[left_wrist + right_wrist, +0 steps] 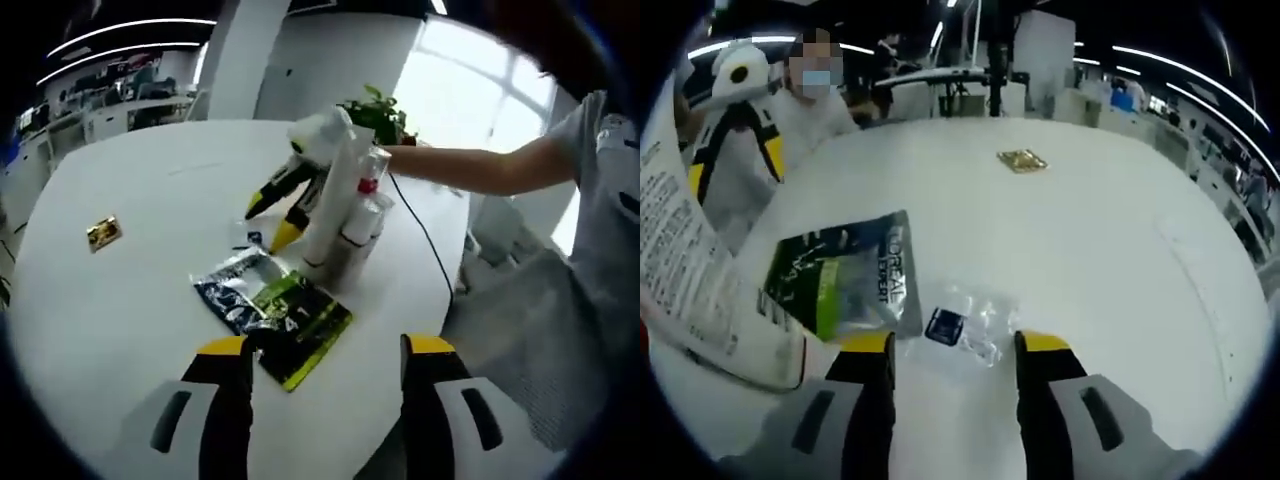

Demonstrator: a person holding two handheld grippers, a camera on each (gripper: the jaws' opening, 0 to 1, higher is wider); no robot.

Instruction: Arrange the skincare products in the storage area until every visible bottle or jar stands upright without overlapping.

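**Tall tube stands, flat sachets wait on the table**

Nearest in the left gripper view, the left gripper (328,372) hangs over the near edge of the white table (120,300) with its jaws wide apart and nothing between them; the gap frames the corner of a silver and green sachet pack (275,310) lying flat just ahead. It looks parked there as a standby, ready to take the pack or to steady whatever the other hand sets down.

Just behind the pack stands the task's cluster: a tall white tube (335,200) upright, with a smaller red-capped bottle (365,205) close against its far side. The right gripper (280,212) reaches in from the right on a person's arm (480,165), its yellow tips pointing down beside the tube's base.

In the right gripper view, the right gripper's own jaws stand wide and empty, a small clear sachet with a dark blue label (962,326) lying on the table between their tips. The tube's printed side (685,270) looms at the left, so the gripper sits beside it, not around it; whether it touches cannot be told. The placing suggests the small sachet is the next pick.

Farther off, a small gold packet (103,232) lies alone, well apart from the cluster, and a green plant (380,112) sits at the table's far edge.
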